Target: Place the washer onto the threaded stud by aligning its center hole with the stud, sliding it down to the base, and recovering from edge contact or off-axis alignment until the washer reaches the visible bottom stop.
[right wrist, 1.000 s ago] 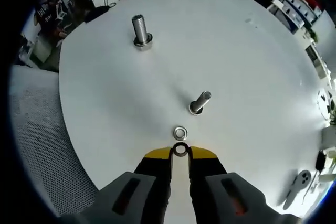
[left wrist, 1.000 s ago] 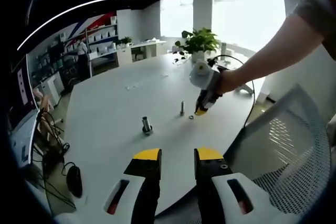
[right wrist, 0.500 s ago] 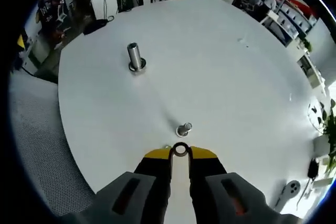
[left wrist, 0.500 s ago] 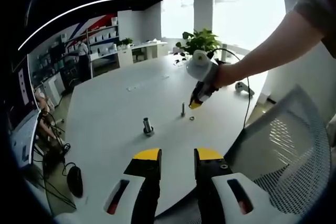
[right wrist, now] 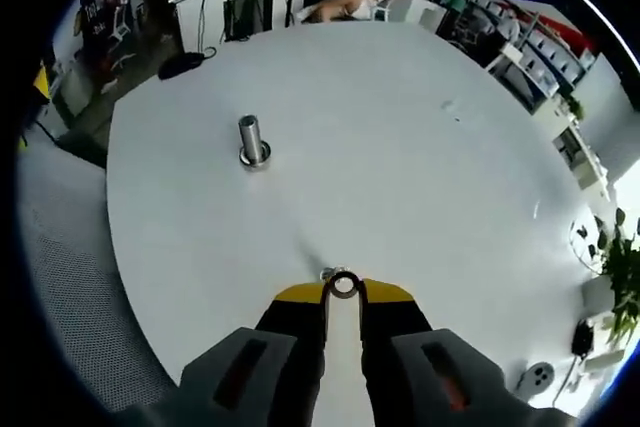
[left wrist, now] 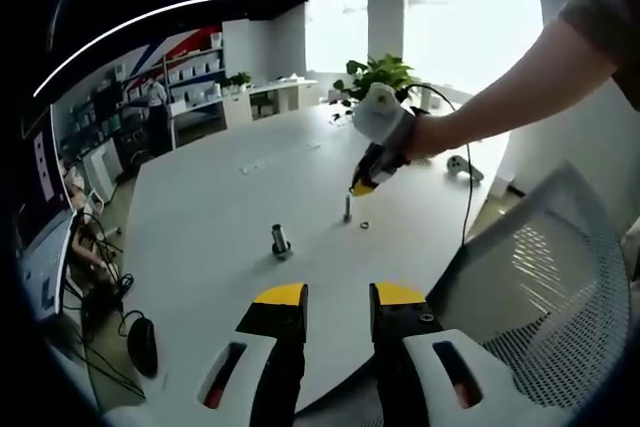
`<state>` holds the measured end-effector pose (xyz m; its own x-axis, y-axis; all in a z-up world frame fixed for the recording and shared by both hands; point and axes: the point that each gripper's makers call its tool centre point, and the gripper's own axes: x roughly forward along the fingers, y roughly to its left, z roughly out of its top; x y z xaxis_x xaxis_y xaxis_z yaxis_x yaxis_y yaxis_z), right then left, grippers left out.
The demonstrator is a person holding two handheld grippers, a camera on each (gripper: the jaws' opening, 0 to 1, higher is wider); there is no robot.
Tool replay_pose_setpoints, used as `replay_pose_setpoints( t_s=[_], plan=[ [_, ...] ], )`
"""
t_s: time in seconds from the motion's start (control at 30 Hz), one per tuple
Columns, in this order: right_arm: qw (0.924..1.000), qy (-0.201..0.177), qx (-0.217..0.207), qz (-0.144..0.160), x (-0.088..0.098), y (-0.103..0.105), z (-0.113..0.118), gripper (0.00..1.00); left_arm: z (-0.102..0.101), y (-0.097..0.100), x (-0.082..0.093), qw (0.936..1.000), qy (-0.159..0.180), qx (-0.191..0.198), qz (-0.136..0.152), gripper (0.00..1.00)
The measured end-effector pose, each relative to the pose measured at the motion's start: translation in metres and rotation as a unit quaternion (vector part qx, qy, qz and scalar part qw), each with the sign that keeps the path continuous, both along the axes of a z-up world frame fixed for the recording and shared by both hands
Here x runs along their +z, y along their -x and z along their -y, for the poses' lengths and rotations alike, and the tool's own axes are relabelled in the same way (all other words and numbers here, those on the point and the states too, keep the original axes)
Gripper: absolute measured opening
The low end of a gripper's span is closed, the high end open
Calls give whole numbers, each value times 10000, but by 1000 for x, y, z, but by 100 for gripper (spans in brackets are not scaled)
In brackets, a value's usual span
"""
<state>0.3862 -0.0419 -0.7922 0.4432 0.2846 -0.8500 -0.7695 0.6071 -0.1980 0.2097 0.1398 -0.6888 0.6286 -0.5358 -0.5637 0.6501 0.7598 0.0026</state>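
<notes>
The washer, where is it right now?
In the right gripper view the washer sits pinched at the tips of the right gripper, directly over the small stud on the white table.

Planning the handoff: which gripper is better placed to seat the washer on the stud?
Right. The right gripper holds the washer between its tips, hovering above the stud. The left gripper hangs open and empty near the table edge, far from it.

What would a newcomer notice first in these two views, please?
The right gripper pinches a small washer at its yellow tips, hovering over the slim stud on the white table. A thicker bolt stands upright farther off. A second washer lies beside the stud.
</notes>
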Motion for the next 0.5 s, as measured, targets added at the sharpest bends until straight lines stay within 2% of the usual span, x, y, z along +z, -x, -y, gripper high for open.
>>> replay_pose_setpoints(
  t_s=[0.5],
  plan=[
    [9998,112,57,-177,-13,-6,-2,13,0,0,0,10000,24,14,-26,23]
  ],
)
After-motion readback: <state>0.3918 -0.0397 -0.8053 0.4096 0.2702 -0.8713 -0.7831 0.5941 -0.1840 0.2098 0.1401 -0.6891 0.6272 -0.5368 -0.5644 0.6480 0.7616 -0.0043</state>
